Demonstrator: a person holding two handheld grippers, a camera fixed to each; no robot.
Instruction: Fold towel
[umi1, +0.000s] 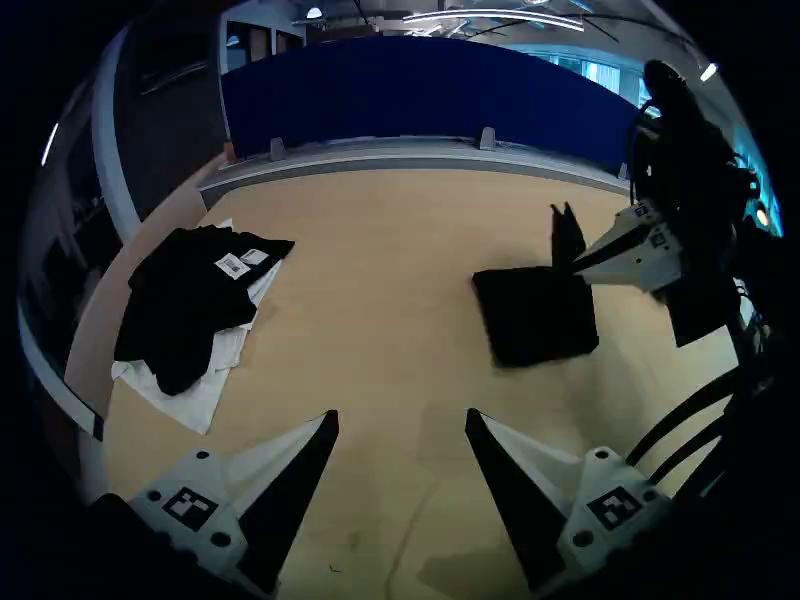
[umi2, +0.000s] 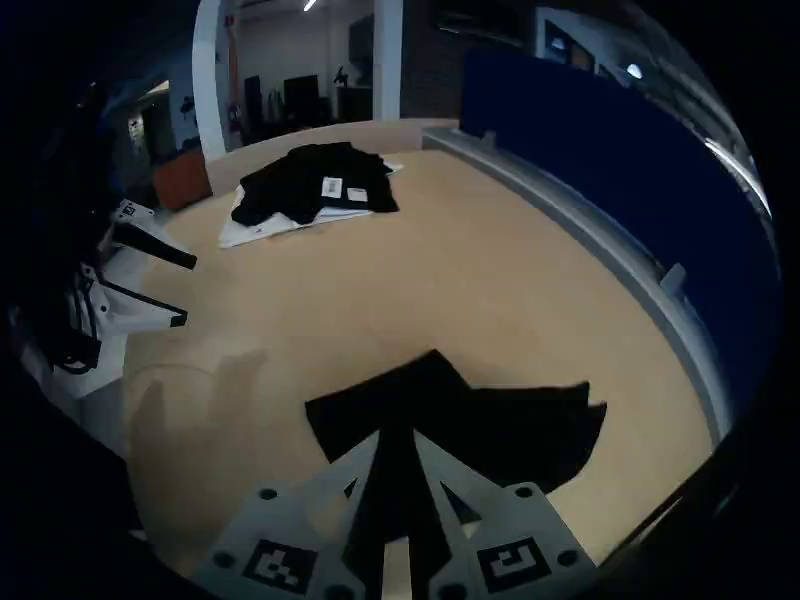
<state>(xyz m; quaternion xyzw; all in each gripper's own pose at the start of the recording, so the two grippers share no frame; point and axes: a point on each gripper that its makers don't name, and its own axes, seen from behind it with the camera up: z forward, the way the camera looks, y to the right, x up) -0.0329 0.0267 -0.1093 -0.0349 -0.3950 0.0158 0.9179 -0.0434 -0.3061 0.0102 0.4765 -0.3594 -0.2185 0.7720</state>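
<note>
Between the fingers of the right tool (umi2: 405, 437) sits dark cloth. The jaws are drawn almost together, clenched on a flap that stands up from the far edge of the towel (umi2: 520, 430). The left tool (umi1: 400, 415) is released, its jaws wide apart above bare counter (umi1: 400, 250), near and to the left of the towel and touching nothing.

The towel is black and lies as a rough square packet on the right part of the counter. It is well apart from the pile of black and white cloths (umi1: 190, 300) at the far left.

By its look the towel is light, soft and limp. It will likely sag wherever it is not held, and its layers may slide apart on the smooth counter. One pinch alone would probably let the cloth swing and twist. The better hold is at the corners of one edge, catching every layer. The left tool could take the free corner of the edge the right tool grips.
</note>
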